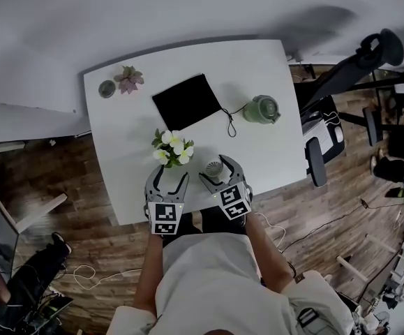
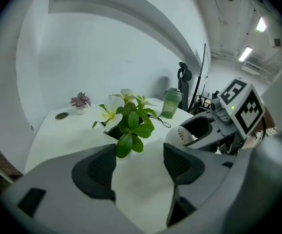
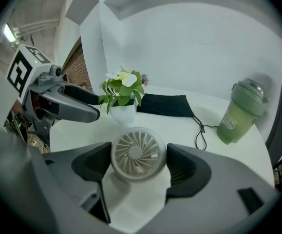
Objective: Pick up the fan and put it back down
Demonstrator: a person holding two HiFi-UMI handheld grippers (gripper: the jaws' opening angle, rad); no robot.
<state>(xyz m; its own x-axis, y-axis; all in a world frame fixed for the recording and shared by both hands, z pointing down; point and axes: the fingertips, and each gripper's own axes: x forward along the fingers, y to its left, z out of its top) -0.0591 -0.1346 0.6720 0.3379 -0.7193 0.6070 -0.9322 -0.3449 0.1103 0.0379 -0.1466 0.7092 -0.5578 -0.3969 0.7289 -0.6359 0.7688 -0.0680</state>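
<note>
Right gripper view alone shows the right tool (image 3: 139, 164) clamping the fan (image 3: 137, 151)

head view: fan (image 1: 214, 166) mostly behind right tool (image 1: 218, 171), base out of sight. green cup (image 3: 241, 112) print too blurry, tbh

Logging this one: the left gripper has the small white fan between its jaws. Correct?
Not quite. The fan sits between the jaws of the right gripper, as the right gripper view shows. The left gripper is open with nothing between its jaws.
</note>
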